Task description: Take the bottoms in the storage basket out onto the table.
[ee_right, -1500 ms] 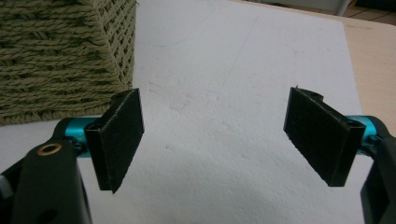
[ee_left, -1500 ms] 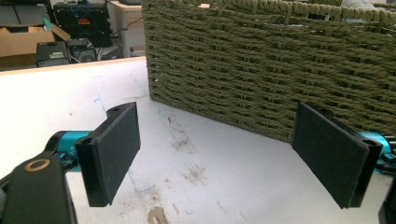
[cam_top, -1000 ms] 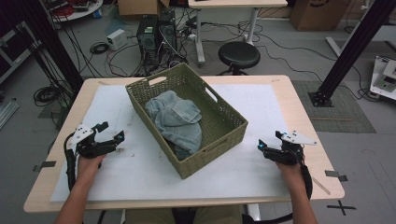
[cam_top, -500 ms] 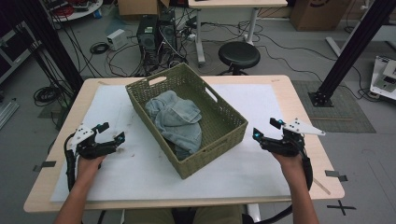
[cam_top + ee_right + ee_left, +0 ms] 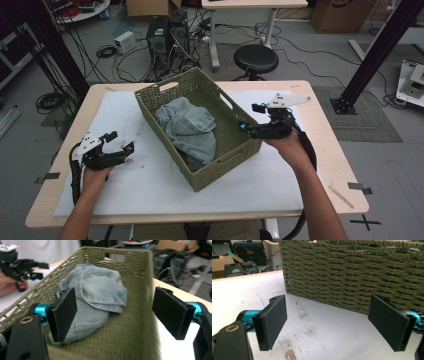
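Observation:
An olive woven basket (image 5: 175,92) stands slantwise in the middle of the white-covered table and holds crumpled light-blue denim (image 5: 190,131). My right gripper (image 5: 251,118) hangs open just above the basket's right rim, jaws pointing in at the cloth; in the right gripper view the denim (image 5: 100,298) lies past the rim (image 5: 140,322) between my wide-apart pads. My left gripper (image 5: 120,141) stands open low over the table, left of the basket, with nothing between its jaws. The left gripper view faces the basket's wall (image 5: 352,277) close up.
A white sheet (image 5: 150,180) covers most of the wooden table (image 5: 325,130). Beyond the far edge stand a black stool (image 5: 256,58), computer towers (image 5: 167,37) and tangled cables. A black frame post (image 5: 380,50) rises at the right.
My right gripper has risen and moved left and away from the table's right part to the basket's right rim. The left gripper has barely moved.

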A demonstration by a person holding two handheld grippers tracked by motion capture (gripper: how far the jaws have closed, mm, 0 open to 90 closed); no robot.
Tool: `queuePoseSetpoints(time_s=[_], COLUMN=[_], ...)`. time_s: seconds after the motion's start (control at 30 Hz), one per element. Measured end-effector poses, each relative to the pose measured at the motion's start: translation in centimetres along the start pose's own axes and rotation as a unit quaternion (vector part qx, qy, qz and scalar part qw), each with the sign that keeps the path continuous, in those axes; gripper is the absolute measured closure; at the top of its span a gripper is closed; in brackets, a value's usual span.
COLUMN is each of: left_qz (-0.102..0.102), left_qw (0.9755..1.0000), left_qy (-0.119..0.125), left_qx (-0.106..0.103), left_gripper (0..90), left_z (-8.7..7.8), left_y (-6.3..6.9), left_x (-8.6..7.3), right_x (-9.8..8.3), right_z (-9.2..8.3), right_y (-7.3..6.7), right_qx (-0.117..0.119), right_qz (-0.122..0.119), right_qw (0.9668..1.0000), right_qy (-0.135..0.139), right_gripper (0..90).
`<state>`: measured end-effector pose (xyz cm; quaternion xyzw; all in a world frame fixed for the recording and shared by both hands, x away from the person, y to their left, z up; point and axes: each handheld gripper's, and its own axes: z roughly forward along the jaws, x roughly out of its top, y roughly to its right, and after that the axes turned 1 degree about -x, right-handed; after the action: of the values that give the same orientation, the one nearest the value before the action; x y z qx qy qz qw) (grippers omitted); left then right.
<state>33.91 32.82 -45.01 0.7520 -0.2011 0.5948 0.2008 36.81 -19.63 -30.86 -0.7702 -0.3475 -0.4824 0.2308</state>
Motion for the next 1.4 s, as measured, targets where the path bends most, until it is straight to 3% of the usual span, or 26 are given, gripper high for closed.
queuePoseSetpoints(time_s=[0.07,0.2,0.43,0.83,0.93,1.03,1.1,1.3,1.4], left_qz=[0.0,0.0,-0.001,-0.007,-0.005,-0.006,-0.009,-0.008,-0.002], left_qw=[1.0,1.0,1.0,1.0,1.0,0.9999,0.9999,0.9999,1.0], left_qy=[0.0,0.0,0.001,0.003,0.003,0.004,0.005,0.003,0.0], left_qx=[0.0,-0.001,-0.003,-0.006,-0.006,-0.007,-0.009,-0.01,-0.009], left_gripper=[15.7,15.7,15.7,15.7,15.7,15.7,15.7,15.7,15.7], left_z=[0.0,0.0,0.0,-0.1,-0.1,-0.1,-0.1,-0.1,0.0], left_y=[0.0,0.0,-0.1,-0.1,-0.1,-0.1,-0.2,-0.2,-0.2], left_x=[0.0,0.0,0.0,0.0,0.0,0.0,0.0,0.0,0.0], right_x=[1.6,3.5,5.7,5.2,4.9,4.6,4.3,4.0,3.7], right_z=[1.9,4.4,9.4,16.6,18.5,20.2,21.3,23.8,25.3], right_y=[-0.5,-0.9,-1.3,-3.0,-3.2,-3.1,-3.0,-2.8,-3.0], right_qx=[0.009,0.02,0.051,0.111,0.103,0.086,0.083,0.11,0.121], right_qz=[-0.023,-0.045,-0.053,-0.062,-0.07,-0.069,-0.066,-0.052,-0.05], right_qw=[0.9995,0.9979,0.9924,0.9769,0.9725,0.9711,0.9685,0.9614,0.9545], right_qy=[-0.019,-0.044,-0.098,-0.172,-0.197,-0.212,-0.225,-0.247,-0.268], right_gripper=[20.9,20.9,20.9,20.9,20.9,20.9,20.4,18.8,17.2])
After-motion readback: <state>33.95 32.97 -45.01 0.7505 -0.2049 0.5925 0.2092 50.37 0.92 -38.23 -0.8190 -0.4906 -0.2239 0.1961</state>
